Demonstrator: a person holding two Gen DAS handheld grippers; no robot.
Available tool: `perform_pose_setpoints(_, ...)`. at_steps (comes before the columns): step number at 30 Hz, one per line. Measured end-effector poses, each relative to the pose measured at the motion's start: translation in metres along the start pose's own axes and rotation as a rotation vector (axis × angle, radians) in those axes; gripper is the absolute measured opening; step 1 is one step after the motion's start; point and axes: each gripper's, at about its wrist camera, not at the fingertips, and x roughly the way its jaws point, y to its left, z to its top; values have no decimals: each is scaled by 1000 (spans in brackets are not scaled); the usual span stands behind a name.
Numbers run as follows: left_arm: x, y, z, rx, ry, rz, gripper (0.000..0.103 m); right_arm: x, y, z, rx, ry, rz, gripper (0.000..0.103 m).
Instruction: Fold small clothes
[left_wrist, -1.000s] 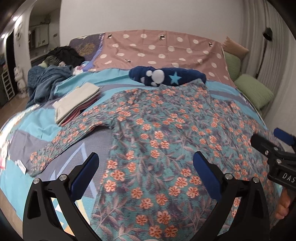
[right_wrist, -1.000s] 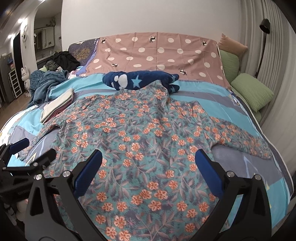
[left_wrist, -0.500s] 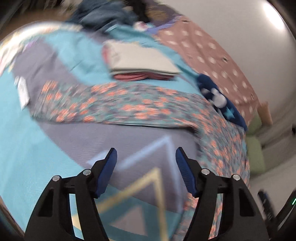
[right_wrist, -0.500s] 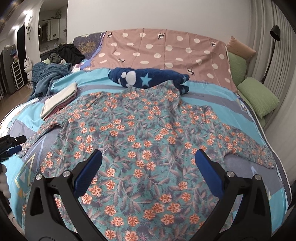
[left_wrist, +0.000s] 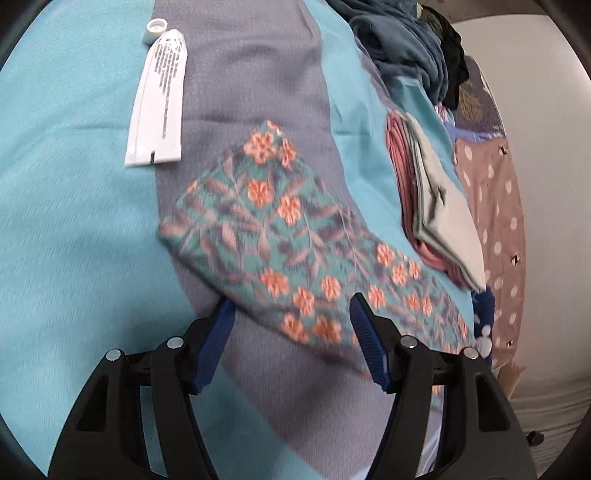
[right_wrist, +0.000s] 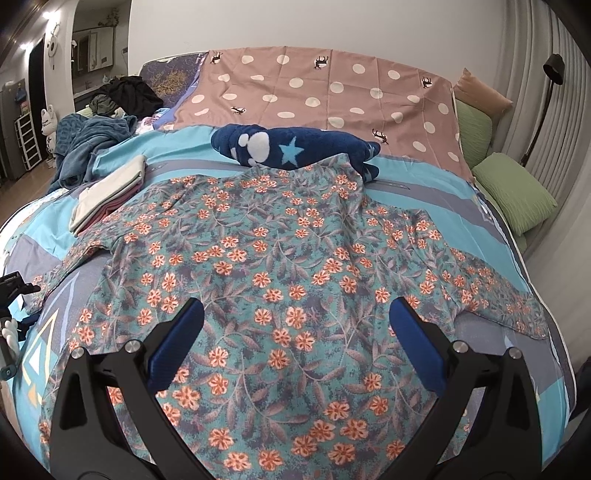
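The floral shirt (right_wrist: 280, 258) lies spread flat on the bed (right_wrist: 424, 177). Its left sleeve (left_wrist: 273, 236) extends between the left gripper (left_wrist: 291, 314) fingers, jaws apart, nothing clamped. The right gripper (right_wrist: 295, 314) hovers open above the hem.

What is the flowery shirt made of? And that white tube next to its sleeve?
The flowery shirt looks like thin, soft woven cloth, probably cotton or similar: it lies limp, matte and gently wrinkled. The white tube looks like smooth plastic with a flat crimped end and a ribbed cap; it could be laminate.
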Motion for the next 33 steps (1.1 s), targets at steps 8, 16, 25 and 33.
perform_pose_setpoints(8, 7, -22, 20, 25, -66, -61, 2, 13, 3, 8, -25, 9, -15, 101)
perform_pose_setpoints(16, -50, -185, -44, 502, -179, -234, 2, 15, -9, 12, 32, 0, -1, 101)
perform_pose_setpoints(25, -31, -339, -216, 995, 15, -415, 2, 12, -52, -2, 139, 25, -20, 101)
perform_pose_setpoints(33, 44, -335, -351, 1228, 332, -355, 30, 15, -99, -11, 261, 66, 13, 96)
